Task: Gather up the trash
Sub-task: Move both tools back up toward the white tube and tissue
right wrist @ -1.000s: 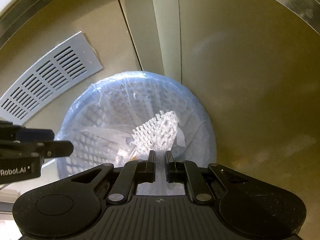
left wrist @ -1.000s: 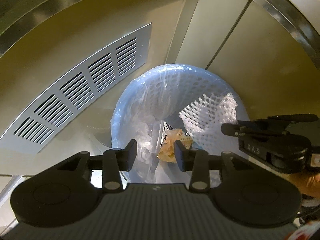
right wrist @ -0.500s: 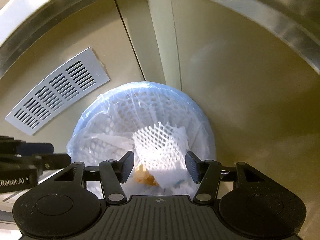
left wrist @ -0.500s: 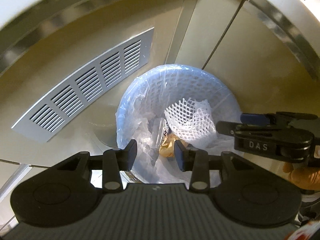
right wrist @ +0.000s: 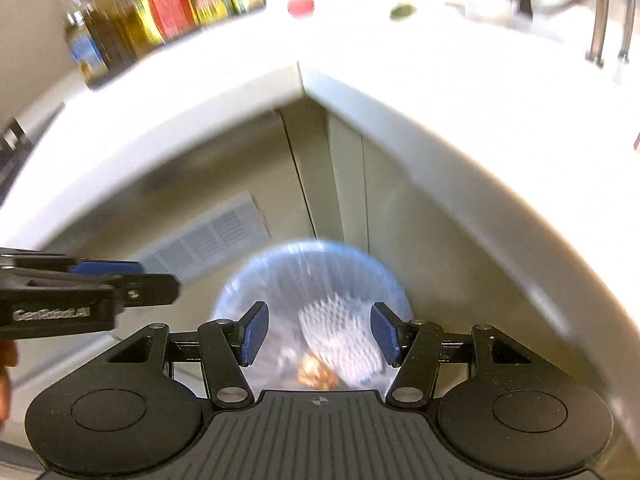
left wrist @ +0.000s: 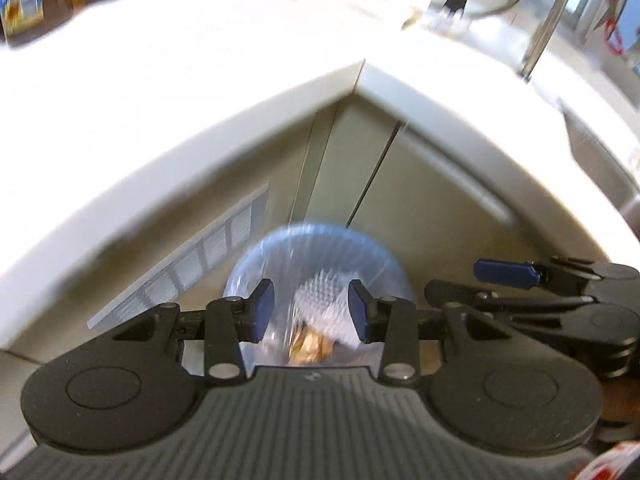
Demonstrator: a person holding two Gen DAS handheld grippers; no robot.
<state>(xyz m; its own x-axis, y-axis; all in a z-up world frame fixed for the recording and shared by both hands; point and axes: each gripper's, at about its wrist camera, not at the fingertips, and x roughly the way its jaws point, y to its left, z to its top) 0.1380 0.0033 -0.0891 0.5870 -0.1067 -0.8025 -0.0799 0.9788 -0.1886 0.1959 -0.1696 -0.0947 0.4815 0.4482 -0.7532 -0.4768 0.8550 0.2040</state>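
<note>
Left wrist view first: the left gripper [left wrist: 311, 310] hangs above the trash bin [left wrist: 248, 276], its blue pads parted with nothing between them. Down in the clear-lined bin lies the white foam net [left wrist: 326, 290], and at about six o'clock from it a crumpled tan wrapper [left wrist: 310, 350] sits against the bin's near side. Over at three o'clock the right gripper [left wrist: 504, 276] pokes in from the edge, side-on. Motion blur smears everything beyond the fingers.

Right wrist view now: the right gripper [right wrist: 319, 330] has its jaws standing wide, having just sprung apart, and they hold nothing; the foam net [right wrist: 340, 340] rests loose in the bin [right wrist: 248, 280] well below them, with the tan wrapper [right wrist: 318, 374] at its seven o'clock. At nine o'clock the left gripper [right wrist: 160, 288] juts in sideways. A slotted vent [right wrist: 216, 240] sits on the cabinet face at eleven o'clock from the bin. Up at twelve o'clock the white tabletop [right wrist: 360, 56] corner shows, with blurred bottles [right wrist: 160, 12] lined along its far left edge.
</note>
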